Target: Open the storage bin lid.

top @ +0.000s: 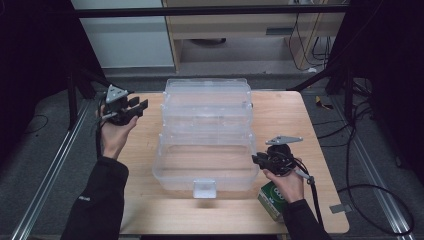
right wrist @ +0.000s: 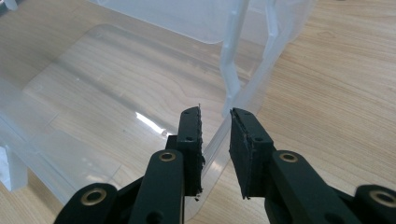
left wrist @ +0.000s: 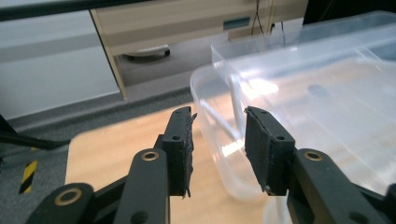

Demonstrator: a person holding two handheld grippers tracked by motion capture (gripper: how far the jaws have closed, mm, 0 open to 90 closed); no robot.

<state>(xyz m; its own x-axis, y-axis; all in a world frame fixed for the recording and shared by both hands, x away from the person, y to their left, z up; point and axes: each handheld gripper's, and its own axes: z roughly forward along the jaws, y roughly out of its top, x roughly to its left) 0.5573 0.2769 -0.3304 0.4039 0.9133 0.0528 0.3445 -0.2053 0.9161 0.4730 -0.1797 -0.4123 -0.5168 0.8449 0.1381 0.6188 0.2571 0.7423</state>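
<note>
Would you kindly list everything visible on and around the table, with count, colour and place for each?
Storage box: one, clear plastic, middle of the table, open and empty.
Box lid: one, clear plastic, folded back behind the box.
Latch: one, whitish, on the box's near wall.
Carton: one, green and white, near right part of the table, beside the right hand.
Table: one, light wood.
Cabinet: one, pale wood, beyond the table.
Cables: several, black, on the grey floor at the right.
Left claw: one, black, open with nothing between the jaws, at the table's far left, off the lid's left edge.
Right claw: one, black, jaws astride the box's right wall.
</note>
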